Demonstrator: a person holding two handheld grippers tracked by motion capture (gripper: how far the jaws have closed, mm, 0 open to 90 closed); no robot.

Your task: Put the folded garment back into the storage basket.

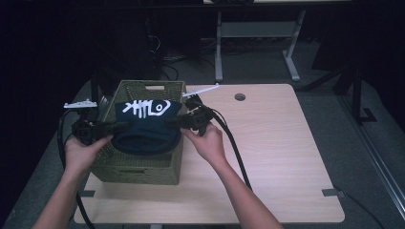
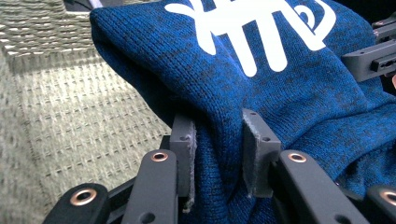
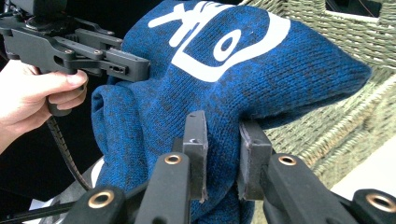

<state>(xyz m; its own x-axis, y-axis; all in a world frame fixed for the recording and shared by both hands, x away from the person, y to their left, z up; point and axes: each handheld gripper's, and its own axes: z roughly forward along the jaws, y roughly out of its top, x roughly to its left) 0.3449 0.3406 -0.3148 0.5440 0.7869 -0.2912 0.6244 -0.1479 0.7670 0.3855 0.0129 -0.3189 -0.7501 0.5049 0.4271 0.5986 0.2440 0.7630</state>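
A folded dark blue knit garment (image 1: 147, 125) with a white printed design hangs over the green woven basket (image 1: 138, 169). My left gripper (image 1: 120, 127) pinches its left side and my right gripper (image 1: 177, 121) pinches its right side. In the left gripper view the pads (image 2: 186, 140) press a bunched fold of the blue knit (image 2: 261, 88) above the basket's woven floor (image 2: 70, 116). In the right gripper view a similar fold of the knit (image 3: 243, 70) is squeezed between my gripper's pads (image 3: 195, 135), with the other hand's gripper (image 3: 135, 67) holding the far side.
The basket stands at the left part of a light wooden table (image 1: 277, 157), near its left edge. A hole (image 1: 239, 97) is in the tabletop at the back. Black cables (image 1: 234, 148) trail from both grippers toward the front. A desk frame (image 1: 258, 43) stands behind the table.
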